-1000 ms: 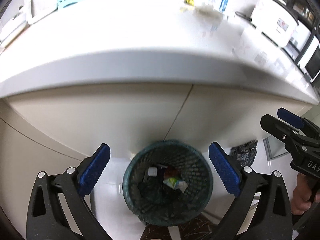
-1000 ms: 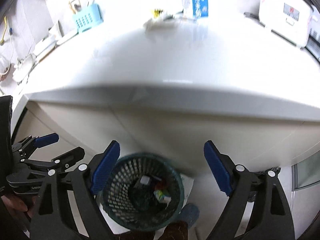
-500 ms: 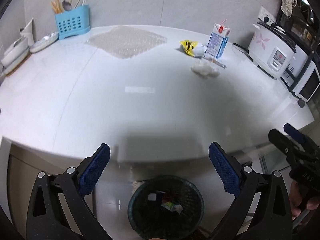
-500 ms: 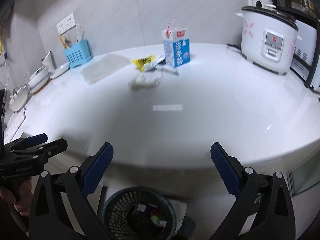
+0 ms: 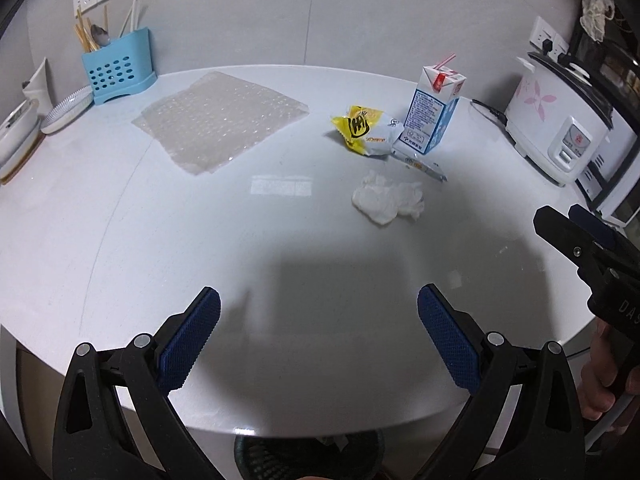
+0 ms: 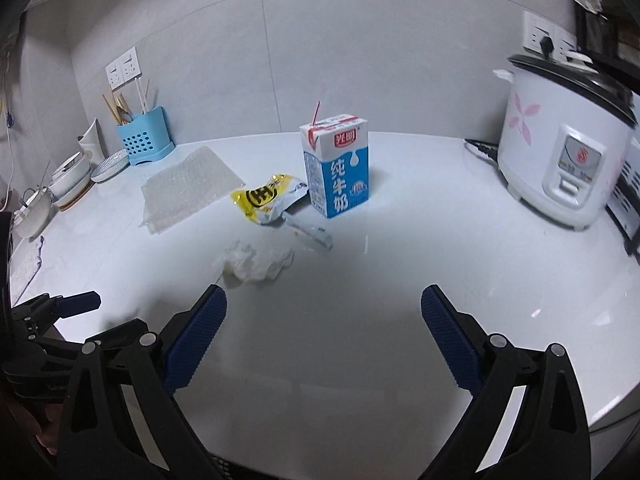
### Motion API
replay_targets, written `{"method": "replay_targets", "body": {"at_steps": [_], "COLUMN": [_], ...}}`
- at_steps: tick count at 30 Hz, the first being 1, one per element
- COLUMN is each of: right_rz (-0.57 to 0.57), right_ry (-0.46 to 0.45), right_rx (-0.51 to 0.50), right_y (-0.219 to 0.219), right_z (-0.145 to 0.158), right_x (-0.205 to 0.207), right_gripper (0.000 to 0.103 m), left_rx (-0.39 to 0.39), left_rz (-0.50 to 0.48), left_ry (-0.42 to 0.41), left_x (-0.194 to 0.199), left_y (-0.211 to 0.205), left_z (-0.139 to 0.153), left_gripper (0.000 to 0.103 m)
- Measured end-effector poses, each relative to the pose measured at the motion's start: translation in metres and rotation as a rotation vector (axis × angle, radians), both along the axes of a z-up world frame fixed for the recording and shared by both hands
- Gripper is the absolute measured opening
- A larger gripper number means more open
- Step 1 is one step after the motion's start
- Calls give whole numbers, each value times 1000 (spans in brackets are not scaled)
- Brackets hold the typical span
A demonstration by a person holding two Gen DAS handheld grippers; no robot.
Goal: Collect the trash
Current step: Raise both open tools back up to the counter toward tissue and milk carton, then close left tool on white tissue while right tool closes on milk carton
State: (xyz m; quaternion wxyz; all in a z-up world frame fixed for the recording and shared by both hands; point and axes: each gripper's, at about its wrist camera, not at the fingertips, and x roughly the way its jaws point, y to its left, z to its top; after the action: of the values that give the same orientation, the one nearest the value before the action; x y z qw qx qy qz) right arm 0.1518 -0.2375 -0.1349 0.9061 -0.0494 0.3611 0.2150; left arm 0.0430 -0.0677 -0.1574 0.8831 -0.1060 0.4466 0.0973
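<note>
between pickups: left gripper [image 5: 319, 312] and right gripper [image 6: 324, 312] both wide open, empty. crumpled tissue [image 6: 256, 262], yellow wrapper [image 6: 268, 198], milk carton [image 6: 338, 168] sit on counter [image 6: 400, 280]. next: reach tissue, nearest, close gently.

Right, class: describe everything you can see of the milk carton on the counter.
The milk carton is a blue and white paper box with a red label band and a folded gable top, from which a red and white striped straw pokes up. It stands upright on the white counter, toward the back. The yellow and white snack wrapper lies against its left side, and a thin flat wrapper lies at its foot. Neither gripper touches it.
</note>
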Motion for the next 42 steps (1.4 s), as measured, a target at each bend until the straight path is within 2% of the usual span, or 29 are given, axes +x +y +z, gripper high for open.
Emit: {"method": "replay_targets", "body": {"at_steps": [14, 22, 30, 33, 35, 39, 40, 42], "right_rz": [109, 162, 203, 214, 212, 202, 200, 200], "right_ry": [-4, -22, -38, -39, -40, -34, -33, -33], "right_rx": [9, -1, 8, 17, 14, 5, 5, 9], "right_y": [16, 29, 39, 43, 46, 51, 52, 54], "right_z": [5, -7, -11, -13, -15, -20, -21, -21], "right_x": [93, 140, 168, 173, 176, 178, 178, 177], "right_gripper": [94, 94, 94, 94, 93, 86, 85, 80], "left_rx": [17, 24, -7, -43, -41, -31, -34, -32], "left_rz": [39, 73, 75, 62, 60, 73, 70, 61], "left_ry": [55, 112, 162, 185, 194, 188, 186, 187], "left_x": [81, 119, 145, 151, 153, 155, 155, 155], "left_y": [-13, -15, -18, -20, -21, -21, -21, -23], "left_z": [3, -11, -27, -34, -37, -36, -36, -35], "left_gripper": [97, 97, 95, 86, 81, 59, 56, 41]}}
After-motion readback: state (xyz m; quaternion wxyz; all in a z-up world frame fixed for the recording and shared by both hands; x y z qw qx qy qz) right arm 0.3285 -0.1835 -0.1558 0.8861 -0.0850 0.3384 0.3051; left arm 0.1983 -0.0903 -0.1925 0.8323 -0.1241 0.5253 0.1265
